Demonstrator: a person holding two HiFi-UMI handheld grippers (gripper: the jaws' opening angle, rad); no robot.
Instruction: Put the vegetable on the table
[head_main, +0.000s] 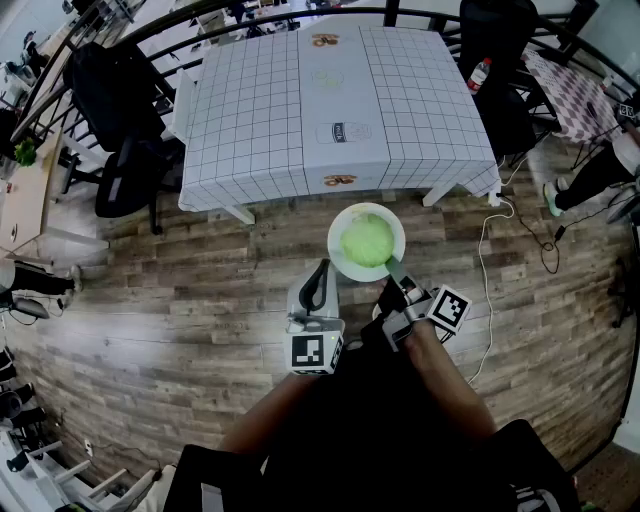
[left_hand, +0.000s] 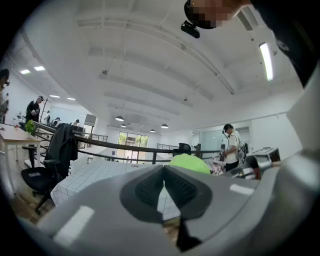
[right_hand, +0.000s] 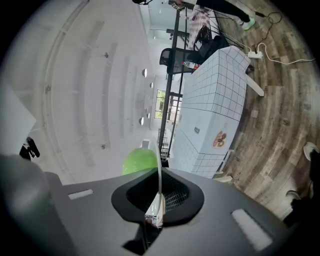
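Right gripper clenched on the near rim of a white plate. The right gripper view confirms it: the thin white edge of the plate is pinched between the two dark pads. One round pale-green vegetable sits in the middle of the plate. Plate and vegetable are held in the air over the wooden plank floor, just short of the table's near edge and not on the table. Left gripper hangs just to the left of the plate, apart from it. In its own view the jaws are pressed together with nothing between them, and the green vegetable shows beyond their tips. The table is square, under a white cloth with a dark grid. A plain white strip runs down the middle of the cloth, carrying printed marks: an orange-brown emblem at the far end, a matching one at the near hem, and a pale boxed label between them. The lettering on all three is too small to read. A black office chair stands left of the table. A white cable trails across the floor on the right.
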